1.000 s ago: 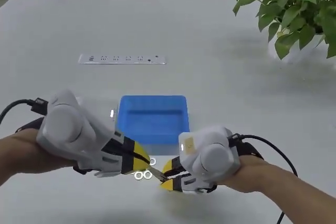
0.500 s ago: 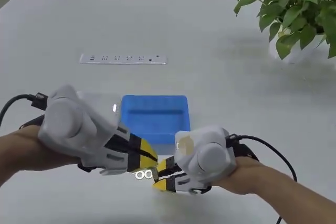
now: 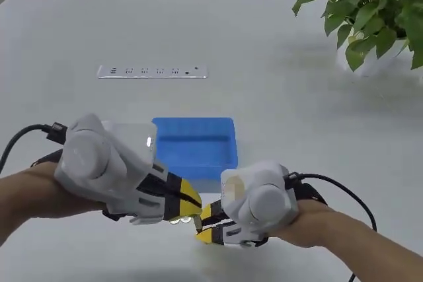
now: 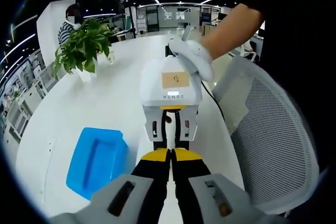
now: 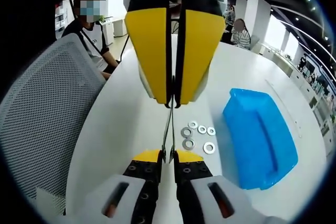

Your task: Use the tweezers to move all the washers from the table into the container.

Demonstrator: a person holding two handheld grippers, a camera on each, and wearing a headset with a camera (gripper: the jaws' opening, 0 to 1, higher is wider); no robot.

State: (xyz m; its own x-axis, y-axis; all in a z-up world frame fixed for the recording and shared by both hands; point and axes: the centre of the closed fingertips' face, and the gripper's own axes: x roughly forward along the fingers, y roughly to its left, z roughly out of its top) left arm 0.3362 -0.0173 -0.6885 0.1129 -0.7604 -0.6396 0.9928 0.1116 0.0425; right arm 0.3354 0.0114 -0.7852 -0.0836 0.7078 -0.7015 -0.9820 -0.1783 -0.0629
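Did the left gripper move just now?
Yes. In the head view the left gripper slid right, past the blue container front, toward the right gripper holding the tweezers.

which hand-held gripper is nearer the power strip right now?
Left. The left hand-held gripper sits below the power strip in the head view, beside the blue container; the right hand-held gripper is lower and further right, closer to the person.

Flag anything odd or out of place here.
One oddity: the tweezers are pinched by both grippers at once, the left gripper at one end and the right gripper at the other. The washers lie loose beside the blue container; nothing looks spilled or damaged.
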